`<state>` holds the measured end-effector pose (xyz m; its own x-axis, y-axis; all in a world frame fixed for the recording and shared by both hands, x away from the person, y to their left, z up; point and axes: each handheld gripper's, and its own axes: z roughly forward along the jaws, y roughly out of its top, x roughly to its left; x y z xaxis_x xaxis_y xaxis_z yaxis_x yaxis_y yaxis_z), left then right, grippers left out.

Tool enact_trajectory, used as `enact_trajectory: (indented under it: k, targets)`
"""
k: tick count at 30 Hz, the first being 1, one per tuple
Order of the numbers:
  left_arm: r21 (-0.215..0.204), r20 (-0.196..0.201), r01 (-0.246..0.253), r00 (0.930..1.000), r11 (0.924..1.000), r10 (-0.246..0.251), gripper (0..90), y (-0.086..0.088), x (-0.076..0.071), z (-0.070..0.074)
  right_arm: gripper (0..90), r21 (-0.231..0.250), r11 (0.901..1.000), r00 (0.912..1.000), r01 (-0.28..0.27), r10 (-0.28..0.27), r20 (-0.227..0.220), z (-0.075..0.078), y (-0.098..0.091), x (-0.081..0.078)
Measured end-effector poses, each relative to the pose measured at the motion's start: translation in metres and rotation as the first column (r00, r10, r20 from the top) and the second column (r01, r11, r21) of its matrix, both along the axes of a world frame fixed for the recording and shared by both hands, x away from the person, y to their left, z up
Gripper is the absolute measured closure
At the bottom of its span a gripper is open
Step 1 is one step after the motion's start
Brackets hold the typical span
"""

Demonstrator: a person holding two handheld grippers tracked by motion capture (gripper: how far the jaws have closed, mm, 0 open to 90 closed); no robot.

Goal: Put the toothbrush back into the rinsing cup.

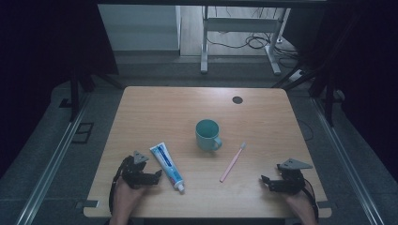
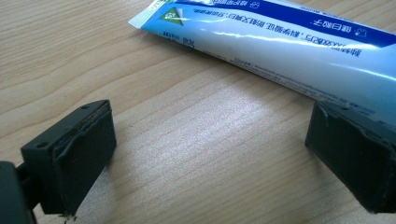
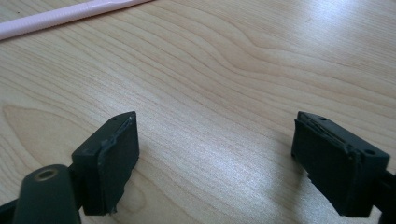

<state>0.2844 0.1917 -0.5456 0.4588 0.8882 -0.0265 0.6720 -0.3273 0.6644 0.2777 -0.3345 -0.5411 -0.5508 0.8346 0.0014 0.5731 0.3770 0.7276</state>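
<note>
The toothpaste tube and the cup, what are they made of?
The toothpaste tube looks like soft glossy plastic: light streaks shine along its white and blue printed skin, and its end is crimped flat. The cup is teal with a smooth, even surface; ceramic or plastic, the look leaves that open.

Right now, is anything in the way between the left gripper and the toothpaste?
No. The left gripper sits right beside the toothpaste with jaws open, and bare table shows between them. The cup and toothbrush lie farther off.

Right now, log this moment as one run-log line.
left gripper: open, beside toothpaste tube | right gripper: open, empty, short of pink toothbrush | teal mug: upright, untouched
</note>
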Motion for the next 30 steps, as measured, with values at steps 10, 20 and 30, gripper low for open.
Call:
enact_trajectory:
  k: [10, 20, 30]
  targets:
    - [-0.002, 0.002, 0.005, 1.0000, 1.0000, -0.005, 1.8, 0.0000, 0.0011, -0.0001, 14.0, -0.002, 1.0000, 1.0000, -0.001, 0.001, 0.000, 0.0000, 0.0001, 0.0000]
    - [-0.002, 0.000, 0.005, 1.0000, 1.0000, -0.005, 1.4, -0.0005, 0.0018, -0.0001, 13.8, -0.002, 1.0000, 1.0000, -0.004, 0.004, 0.002, -0.0001, 0.0001, 0.0002]
    - [-0.001, -0.001, 0.009, 1.0000, 1.0000, -0.009, 0.9, -0.0007, 0.0026, -0.0002, 16.1, 0.002, 0.9997, 0.9997, -0.025, 0.025, 0.005, 0.0002, 0.0008, -0.0008]
